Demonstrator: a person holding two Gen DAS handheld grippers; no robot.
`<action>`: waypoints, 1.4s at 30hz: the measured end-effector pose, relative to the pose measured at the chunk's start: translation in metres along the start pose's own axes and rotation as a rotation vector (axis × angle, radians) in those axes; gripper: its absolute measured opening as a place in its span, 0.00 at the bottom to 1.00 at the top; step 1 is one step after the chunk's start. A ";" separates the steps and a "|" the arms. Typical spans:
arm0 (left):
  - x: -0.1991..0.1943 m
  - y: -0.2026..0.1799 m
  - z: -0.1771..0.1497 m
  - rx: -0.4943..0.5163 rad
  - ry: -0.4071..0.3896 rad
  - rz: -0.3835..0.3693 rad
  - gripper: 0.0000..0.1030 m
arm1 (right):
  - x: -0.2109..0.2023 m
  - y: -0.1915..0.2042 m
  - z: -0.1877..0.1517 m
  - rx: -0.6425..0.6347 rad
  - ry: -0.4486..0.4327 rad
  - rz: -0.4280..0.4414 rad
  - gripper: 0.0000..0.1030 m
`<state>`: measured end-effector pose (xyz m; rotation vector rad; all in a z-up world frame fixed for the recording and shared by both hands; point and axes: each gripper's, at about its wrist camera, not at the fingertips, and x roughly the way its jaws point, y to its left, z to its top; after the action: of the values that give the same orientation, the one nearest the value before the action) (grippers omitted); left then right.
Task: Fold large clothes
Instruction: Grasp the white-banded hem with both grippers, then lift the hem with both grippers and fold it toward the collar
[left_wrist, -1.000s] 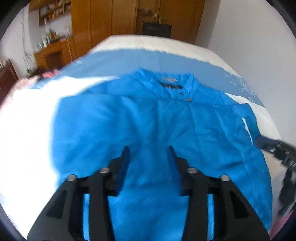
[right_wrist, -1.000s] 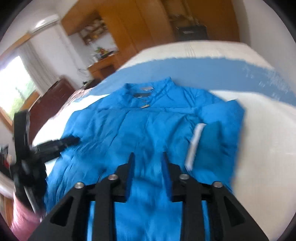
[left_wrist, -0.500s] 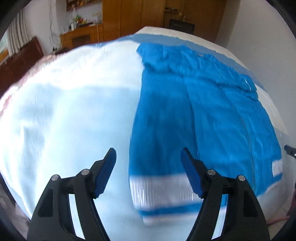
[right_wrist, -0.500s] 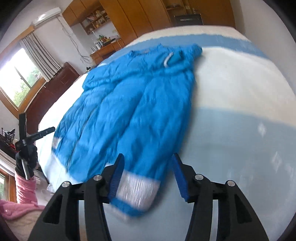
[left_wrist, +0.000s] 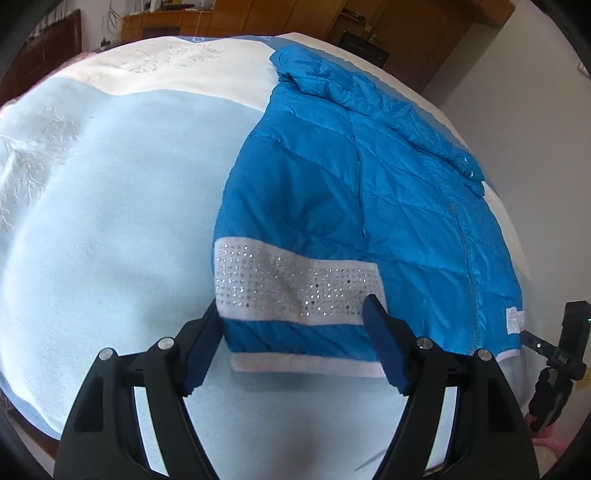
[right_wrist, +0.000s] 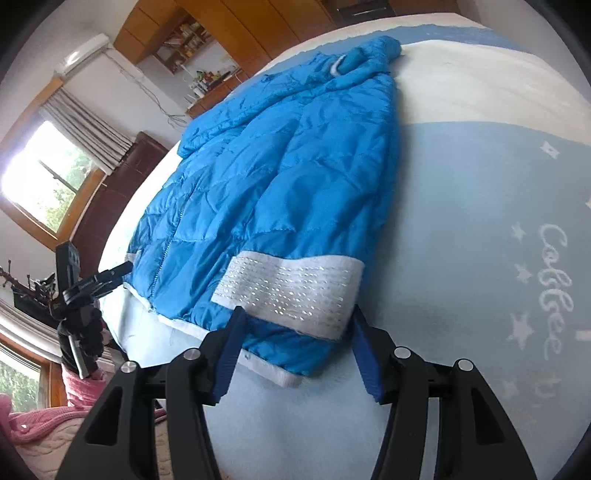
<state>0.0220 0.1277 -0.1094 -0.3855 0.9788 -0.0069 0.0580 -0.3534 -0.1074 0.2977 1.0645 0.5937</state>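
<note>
We see the blue padded jacket (left_wrist: 369, 177) lying flat on the bed (left_wrist: 92, 221). Our left tool (left_wrist: 295, 343) and right tool (right_wrist: 295, 347) stand released, jaws just widened, each straddling a hem corner with its white studded band (right_wrist: 288, 288), pads not pressing.

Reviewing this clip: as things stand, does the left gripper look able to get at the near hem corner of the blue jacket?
Probably yes. The left gripper stands open with the blue jacket's hem corner between its fingers, which do not yet press on it. Nothing lies over that corner on the blanket.
</note>
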 end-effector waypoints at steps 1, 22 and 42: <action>0.001 -0.001 0.000 -0.004 -0.003 0.012 0.61 | 0.003 0.002 0.001 -0.010 -0.003 -0.004 0.51; -0.029 0.017 -0.014 -0.065 -0.046 -0.013 0.10 | -0.010 0.013 -0.017 -0.152 0.043 0.049 0.11; -0.070 -0.038 0.130 -0.027 -0.210 -0.305 0.09 | -0.092 0.043 0.112 -0.205 -0.175 0.135 0.08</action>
<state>0.0944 0.1454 0.0241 -0.5463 0.7071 -0.2260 0.1112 -0.3672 0.0327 0.2384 0.8122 0.7780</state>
